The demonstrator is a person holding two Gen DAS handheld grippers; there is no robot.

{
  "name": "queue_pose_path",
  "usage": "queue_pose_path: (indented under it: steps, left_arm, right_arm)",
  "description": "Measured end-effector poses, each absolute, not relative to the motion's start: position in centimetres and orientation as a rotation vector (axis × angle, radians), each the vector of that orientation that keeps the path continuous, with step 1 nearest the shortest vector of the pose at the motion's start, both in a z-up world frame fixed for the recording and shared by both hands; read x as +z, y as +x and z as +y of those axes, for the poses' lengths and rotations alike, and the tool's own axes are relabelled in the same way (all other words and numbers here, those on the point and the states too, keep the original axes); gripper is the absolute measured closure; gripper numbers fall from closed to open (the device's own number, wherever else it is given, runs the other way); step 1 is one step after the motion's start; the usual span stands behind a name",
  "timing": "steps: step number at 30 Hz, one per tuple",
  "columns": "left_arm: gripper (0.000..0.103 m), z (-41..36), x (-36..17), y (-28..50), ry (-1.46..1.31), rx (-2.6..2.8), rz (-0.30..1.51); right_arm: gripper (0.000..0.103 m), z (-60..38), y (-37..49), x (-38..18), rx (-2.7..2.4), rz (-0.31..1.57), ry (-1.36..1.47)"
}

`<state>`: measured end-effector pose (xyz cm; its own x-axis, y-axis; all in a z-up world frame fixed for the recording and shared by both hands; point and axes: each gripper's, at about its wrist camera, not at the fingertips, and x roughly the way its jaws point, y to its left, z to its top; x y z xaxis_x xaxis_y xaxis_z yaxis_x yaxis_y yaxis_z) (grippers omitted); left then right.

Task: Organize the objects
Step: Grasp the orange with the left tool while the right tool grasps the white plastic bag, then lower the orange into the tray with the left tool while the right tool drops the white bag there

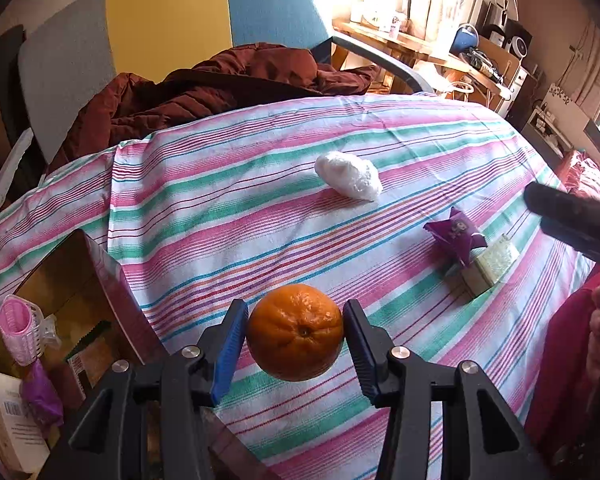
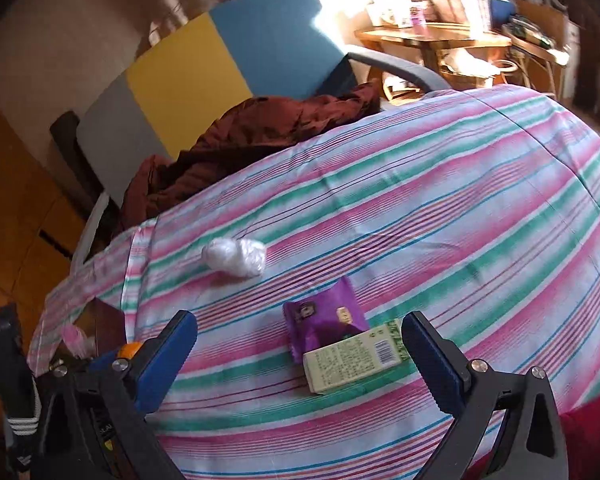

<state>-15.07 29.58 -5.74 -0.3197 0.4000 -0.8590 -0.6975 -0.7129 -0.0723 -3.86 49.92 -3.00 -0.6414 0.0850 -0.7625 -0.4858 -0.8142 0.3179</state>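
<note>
Blue-padded fingers of the left gripper (image 1: 296,344) are clamped on an orange (image 1: 295,332), one pad pressed to each side, the fruit held just above the striped cloth (image 1: 260,208) with its shadow underneath. Off to the left, below the table edge, sits a cardboard box (image 1: 60,280) with a pink hair clip (image 1: 18,330), a purple wrapper and a white carton inside it. Farther back on the cloth lies a white crumpled plastic bag (image 1: 349,175), well apart from the orange. To the right, a purple snack packet (image 1: 458,236) rests touching a pale green carton (image 1: 490,264).

Over to the right wrist view: the right gripper (image 2: 300,354) has its jaws spread wide and nothing between them, hovering over the cloth. Directly between the pads lie that purple snack packet (image 2: 324,320) and the pale green carton (image 2: 354,362), the carton overlapping the packet's near edge. The white plastic bag (image 2: 234,257) sits beyond, up and to the left. A maroon jacket (image 2: 240,136) is heaped on the chair (image 2: 188,80) behind the table.
</note>
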Motion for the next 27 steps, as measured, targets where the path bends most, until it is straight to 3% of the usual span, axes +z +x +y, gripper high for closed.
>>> queue_pose_path:
  steps: [8, 11, 13, 15, 18, 27]
  left_arm:
    - [0.053, 26.5, -2.6, -13.3, -1.166, 2.077, 0.271]
    - [0.053, 25.2, -1.7, -13.0, -1.160, 2.081, 0.213]
    - [0.053, 24.3, -1.4, -13.0, -1.167, 2.087, 0.173]
    - [0.053, 23.3, -1.2, -13.1, -1.173, 2.098, 0.143]
    - [0.053, 21.6, -1.0, -13.1, -1.182, 2.118, 0.101]
    - [0.053, 15.1, -1.2, -13.9, -1.236, 2.235, -0.042]
  right_arm:
    - [0.000, 46.3, -13.8, -4.2, 2.570, 0.275, -1.370]
    - [0.007, 45.9, -17.4, -5.8, 2.535, 0.146, -1.443]
    - [0.018, 46.2, -19.3, -7.0, 2.510, 0.155, -1.511]
    - [0.040, 46.1, -20.4, -8.5, 2.484, 0.167, -1.604]
    - [0.062, 45.7, -19.9, -9.2, 2.462, 0.141, -1.597]
    - [0.065, 41.9, -14.1, -4.7, 2.665, 0.275, -1.449]
